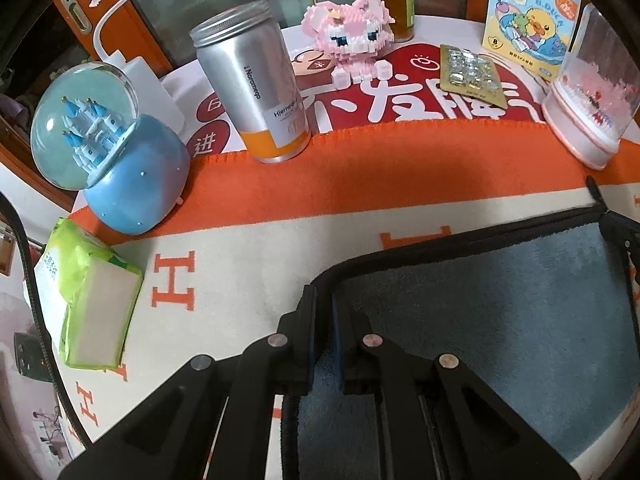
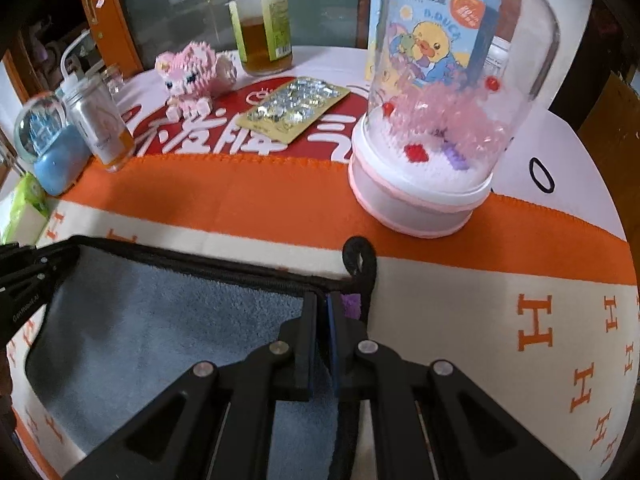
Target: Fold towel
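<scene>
Both grippers pinch the blue towel: left gripper and right gripper fingers clamped on its far corners. Fold under way, I'd say; next, carry that edge across evenly.

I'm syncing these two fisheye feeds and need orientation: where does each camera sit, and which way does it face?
Left wrist: sits on the left gripper, looking forward along its fingers at the towel's left corner, the silver can and the snow globe; the right gripper's tip shows at the right edge.
Right wrist: sits on the right gripper, facing the towel's right corner and the glass dome; the left gripper shows at the left edge.
Shared: towel, can, dome, pink brick toy, blister pack.
</scene>
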The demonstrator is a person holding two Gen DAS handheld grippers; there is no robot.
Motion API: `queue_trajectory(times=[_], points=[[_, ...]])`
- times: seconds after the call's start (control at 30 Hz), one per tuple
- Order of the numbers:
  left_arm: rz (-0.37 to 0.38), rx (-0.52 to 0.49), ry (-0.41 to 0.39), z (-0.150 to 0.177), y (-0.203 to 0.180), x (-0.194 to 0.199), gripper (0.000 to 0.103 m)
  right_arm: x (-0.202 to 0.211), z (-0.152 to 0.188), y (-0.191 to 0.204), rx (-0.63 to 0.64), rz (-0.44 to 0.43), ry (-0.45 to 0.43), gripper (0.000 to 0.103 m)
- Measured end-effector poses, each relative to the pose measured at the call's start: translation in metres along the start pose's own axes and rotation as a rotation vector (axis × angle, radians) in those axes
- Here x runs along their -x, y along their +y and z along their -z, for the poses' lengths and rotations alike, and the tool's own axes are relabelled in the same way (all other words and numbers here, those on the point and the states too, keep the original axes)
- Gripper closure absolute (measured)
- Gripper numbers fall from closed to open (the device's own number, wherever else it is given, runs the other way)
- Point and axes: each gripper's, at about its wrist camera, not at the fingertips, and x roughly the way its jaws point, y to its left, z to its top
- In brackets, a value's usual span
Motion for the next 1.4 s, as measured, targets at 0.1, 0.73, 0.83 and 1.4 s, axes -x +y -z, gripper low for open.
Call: queue_trajectory(times=[0.1,0.73,0.83,1.4], points=[[-0.026,-0.015,-0.020,-0.001,-0.004,0.001,0.095,0.001,0.001,0.004,0.028,0.016,-0.015,0.095],[0.112,0.070,-0.136,0.059,0.011,0.134,0.010,0.123,0.046,0.002,-0.140,-0.056,-0.094,0.056],[0.146,0.075,-0.154,0.080,0.015,0.165,0.001,0.151,0.064,0.011,-0.157,-0.064,-0.111,0.056],[0.268,0.106,-0.290,0.176,0.027,0.300,0.001,0.277,0.166,0.054,-0.226,-0.013,-0.178,0.045]])
